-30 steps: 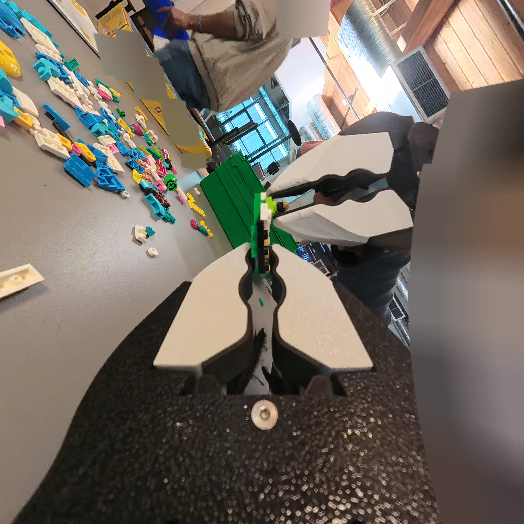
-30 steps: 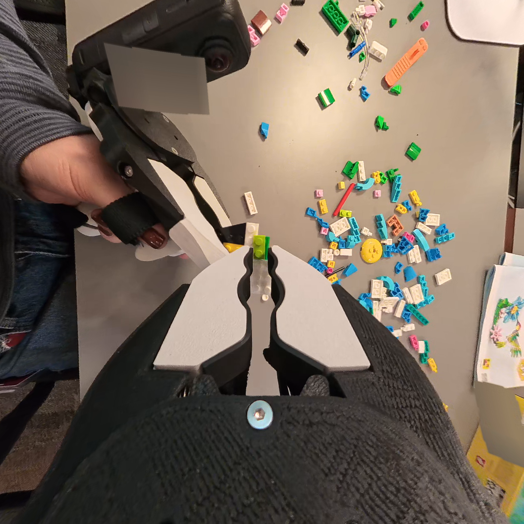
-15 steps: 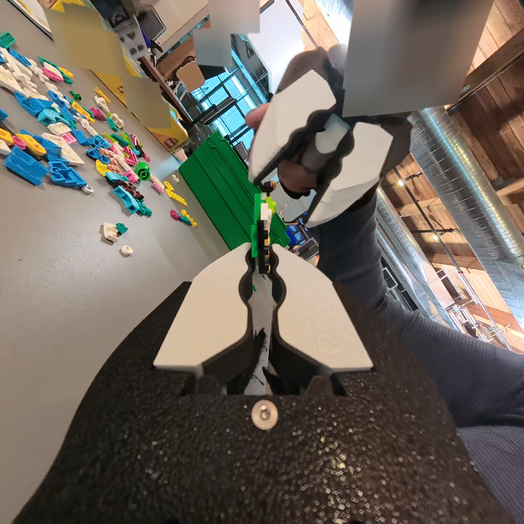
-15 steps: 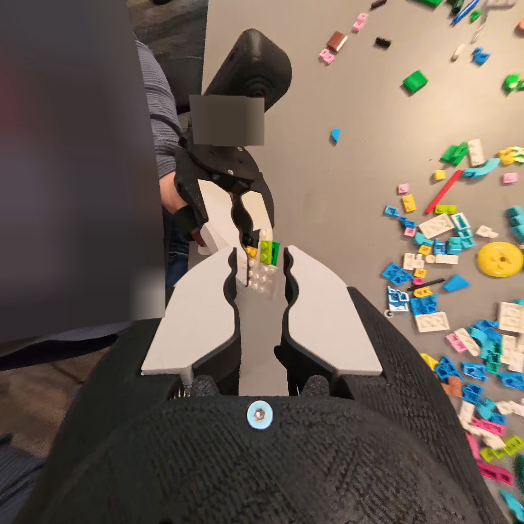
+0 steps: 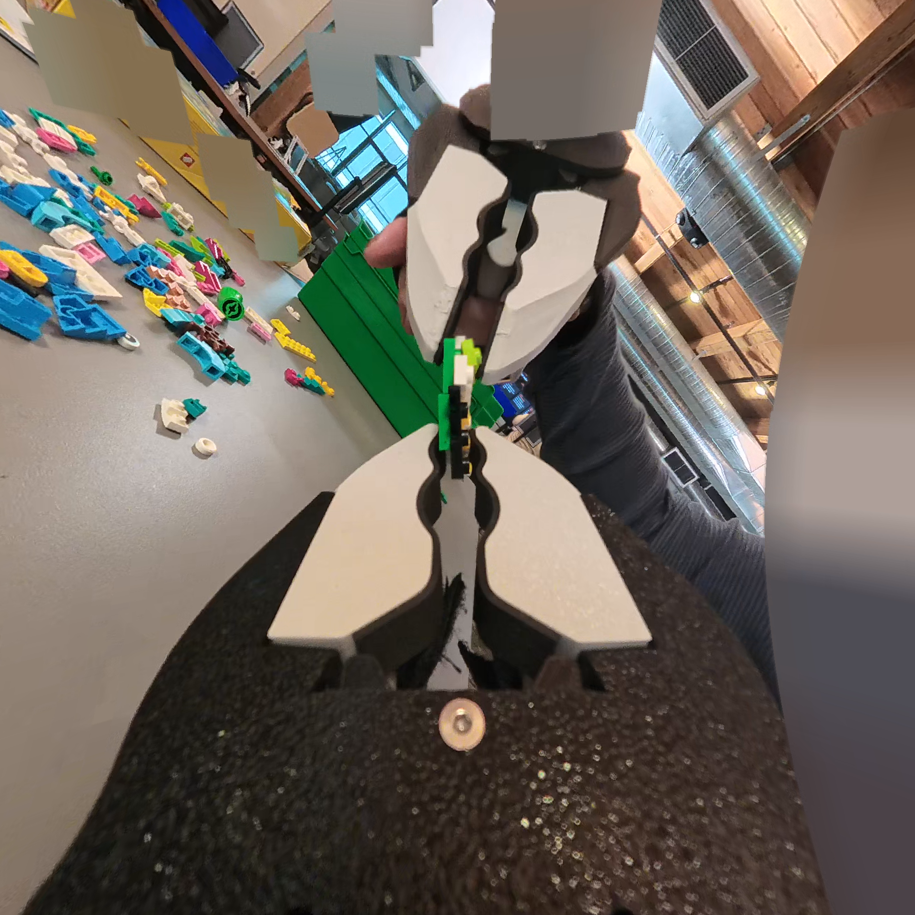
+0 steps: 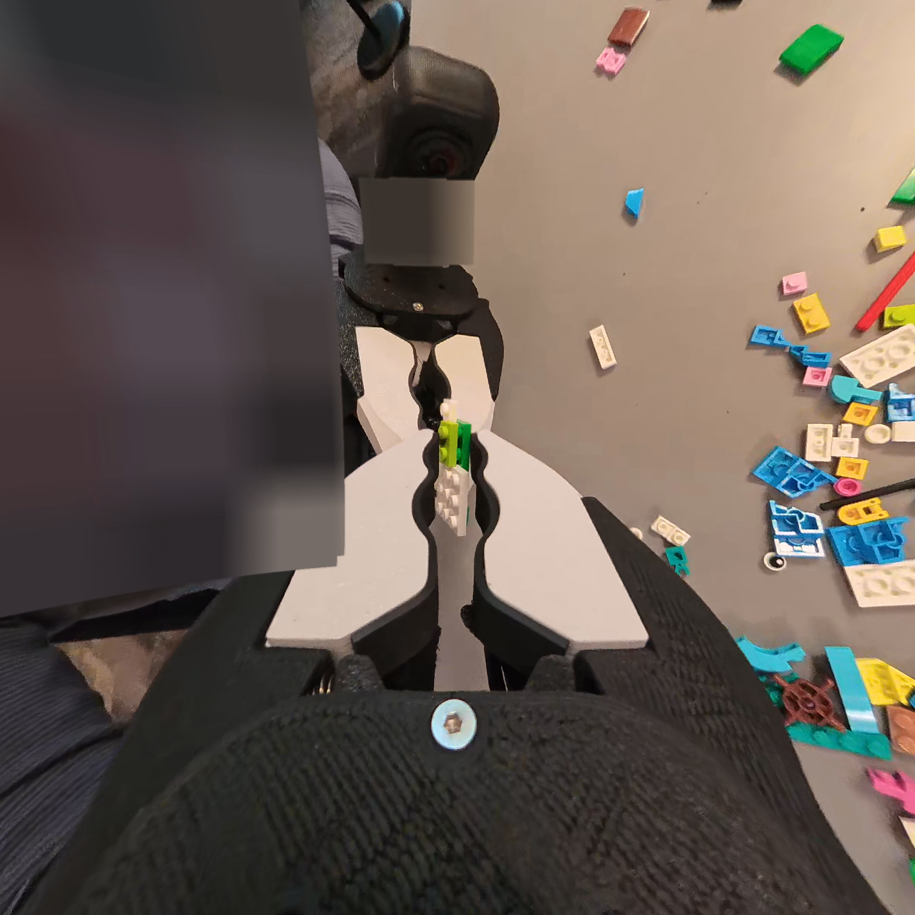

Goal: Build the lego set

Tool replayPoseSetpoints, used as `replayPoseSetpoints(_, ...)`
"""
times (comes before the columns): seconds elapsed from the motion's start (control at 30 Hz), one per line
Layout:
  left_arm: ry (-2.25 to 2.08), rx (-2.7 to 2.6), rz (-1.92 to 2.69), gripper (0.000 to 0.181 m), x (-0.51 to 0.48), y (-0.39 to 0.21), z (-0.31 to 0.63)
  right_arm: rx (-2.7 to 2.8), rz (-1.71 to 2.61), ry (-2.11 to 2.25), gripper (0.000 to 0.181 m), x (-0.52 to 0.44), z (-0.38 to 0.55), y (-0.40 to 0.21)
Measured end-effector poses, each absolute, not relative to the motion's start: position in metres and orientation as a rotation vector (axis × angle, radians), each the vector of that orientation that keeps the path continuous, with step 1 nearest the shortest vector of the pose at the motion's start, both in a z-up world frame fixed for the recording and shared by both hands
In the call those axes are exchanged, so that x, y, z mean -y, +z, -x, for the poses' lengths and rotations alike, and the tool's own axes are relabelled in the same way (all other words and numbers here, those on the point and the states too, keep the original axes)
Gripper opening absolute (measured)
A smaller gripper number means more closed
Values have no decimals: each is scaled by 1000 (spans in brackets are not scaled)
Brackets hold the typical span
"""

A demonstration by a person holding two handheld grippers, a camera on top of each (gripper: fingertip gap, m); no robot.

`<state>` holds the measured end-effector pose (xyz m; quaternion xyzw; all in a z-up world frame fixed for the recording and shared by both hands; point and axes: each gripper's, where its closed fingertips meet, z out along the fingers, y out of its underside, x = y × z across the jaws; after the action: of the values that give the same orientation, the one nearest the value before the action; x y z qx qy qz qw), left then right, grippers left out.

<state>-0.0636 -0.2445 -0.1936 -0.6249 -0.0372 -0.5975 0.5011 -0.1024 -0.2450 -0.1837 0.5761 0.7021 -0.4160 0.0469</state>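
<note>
Left gripper (image 5: 458,440) pinches the small lego build (image 5: 458,396) tight. Right gripper (image 6: 453,440) clamps its far end, tip to tip above the table (image 6: 693,198).

Grey table (image 6: 693,198) strewn with loose lego pieces (image 6: 861,495), thickest toward three o'clock; a green tile (image 6: 812,49) lies at one o'clock, and green bins (image 5: 366,317) stand at its far edge.

Left wrist view: mounted behind the left tongs (image 5: 458,435), close, aimed low along the counter (image 5: 99,495) toward the room and ceiling. Right wrist view: behind the right tongs (image 6: 453,440), close, aimed steeply down at the counter (image 6: 668,247). Both views share the small lego assembly (image 5: 459,396) (image 6: 454,445) and the opposing tongs.
</note>
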Motion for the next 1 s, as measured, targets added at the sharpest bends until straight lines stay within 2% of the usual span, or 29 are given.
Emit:
replayPoseSetpoints(0.2, -1350, -13, 1486, 8, 246, -189, 61, -2205, -1780, -1416, 8, 247, 101, -176)
replayPoseSetpoints(0.63, -1116, -294, 1458, 8, 250, -181, 56, -2615, -1671, -1392, 8, 256, 91, -161)
replayPoseSetpoints(1.0, -988, -433, 1421, 8, 253, -178, 56, -2692, -1670, -1379, 12, 261, 89, -155)
